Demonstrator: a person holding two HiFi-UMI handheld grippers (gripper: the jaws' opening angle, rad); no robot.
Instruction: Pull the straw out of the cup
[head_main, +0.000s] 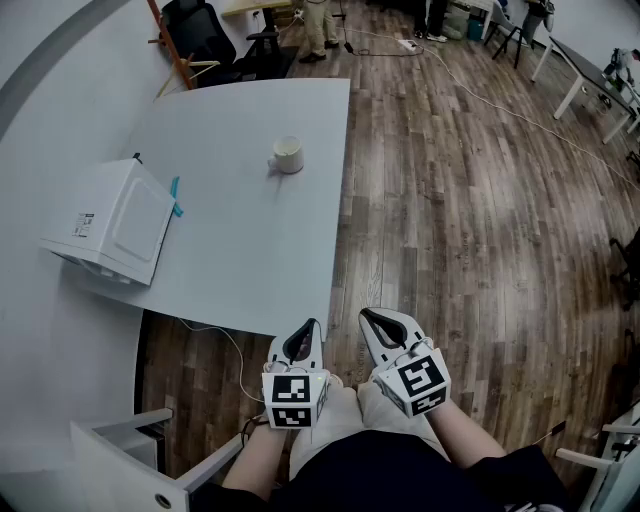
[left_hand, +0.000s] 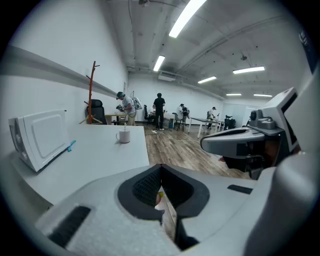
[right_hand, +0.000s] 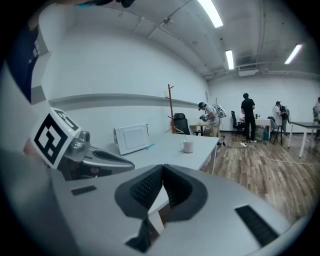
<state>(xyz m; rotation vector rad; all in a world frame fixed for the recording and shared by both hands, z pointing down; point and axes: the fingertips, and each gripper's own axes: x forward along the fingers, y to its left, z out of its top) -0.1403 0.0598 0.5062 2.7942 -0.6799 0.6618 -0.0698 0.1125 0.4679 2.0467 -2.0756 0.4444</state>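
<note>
Both tools, our left gripper (head_main: 304, 334) and right gripper (head_main: 377, 322), hang with jaws pressed together on nothing, just off the table's (head_main: 240, 250) near edge. We judge the task unstarted. The cup (head_main: 287, 155) stands toward the table's far end, well apart from them, its straw (right_hand: 185, 138) upright, so next we reach across and spread one gripper.

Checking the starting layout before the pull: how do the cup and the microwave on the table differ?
The cup is small and round; the microwave is a much larger box. The cup stands toward the far right side of the table, the microwave at its left edge, nearer the person. A straw stands in the cup; a teal item lies beside the microwave. Both are white and sit on the table.
</note>
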